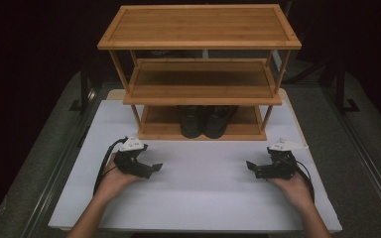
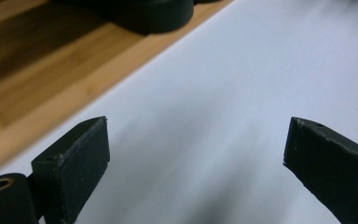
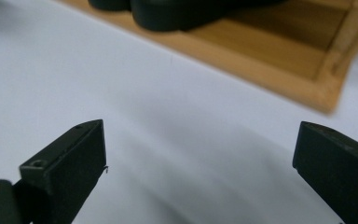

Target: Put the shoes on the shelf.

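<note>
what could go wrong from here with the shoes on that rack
1. The pair of black shoes sits deep under the middle shelf, so a gripper reaching in might knock the shelf edge.
2. The shoes stand pressed together, so open jaws may catch both at once.
3. Left gripper and right gripper point toward each other, both open and empty; converging on the shoes, they might collide.

Left gripper (image 1: pixel 155 167) jaws wide apart, right gripper (image 1: pixel 250 166) likewise, both held low
</note>
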